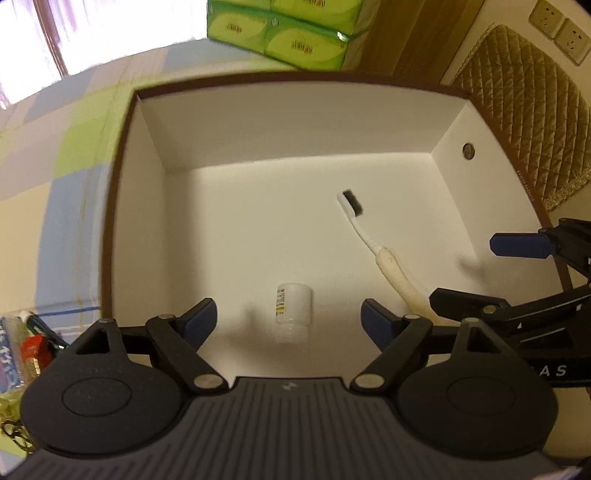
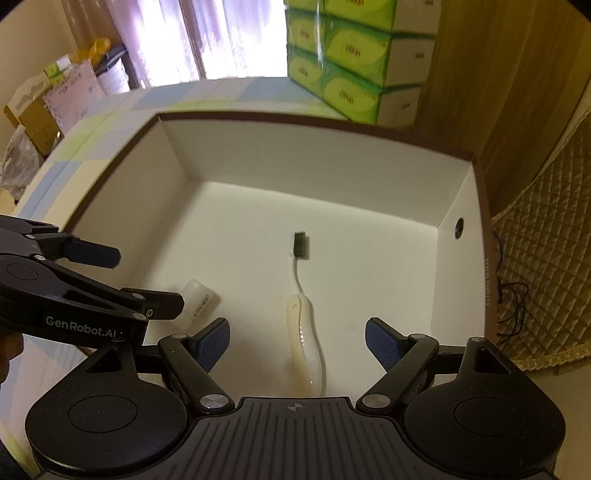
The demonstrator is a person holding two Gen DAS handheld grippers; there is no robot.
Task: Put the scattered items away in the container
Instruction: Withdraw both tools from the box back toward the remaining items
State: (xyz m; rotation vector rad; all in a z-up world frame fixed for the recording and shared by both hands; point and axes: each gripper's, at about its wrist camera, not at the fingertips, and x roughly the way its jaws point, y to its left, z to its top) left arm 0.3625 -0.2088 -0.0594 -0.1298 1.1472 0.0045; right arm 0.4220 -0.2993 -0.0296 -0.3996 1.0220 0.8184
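A white box with a brown rim [image 1: 122, 155] [image 2: 110, 173] fills both views. On its floor lie a small white bottle [image 1: 292, 312] [image 2: 197, 297] on its side and a cream toothbrush with dark bristles [image 1: 373, 243] [image 2: 303, 325]. My left gripper [image 1: 290, 319] hangs open over the bottle, not touching it. My right gripper [image 2: 297, 341] hangs open above the toothbrush handle, nothing between its fingers. Each gripper shows from the side in the other's view: the right gripper [image 1: 517, 251] and the left gripper [image 2: 92, 258].
Green tissue packs [image 1: 288, 33] [image 2: 351, 59] are stacked behind the box. A quilted tan cushion [image 1: 524, 110] [image 2: 546, 266] lies to the right. Small tubes and packets [image 1: 26, 354] lie left of the box on a checked cloth [image 1: 66, 158]. Cardboard boxes [image 2: 55, 99] stand far left.
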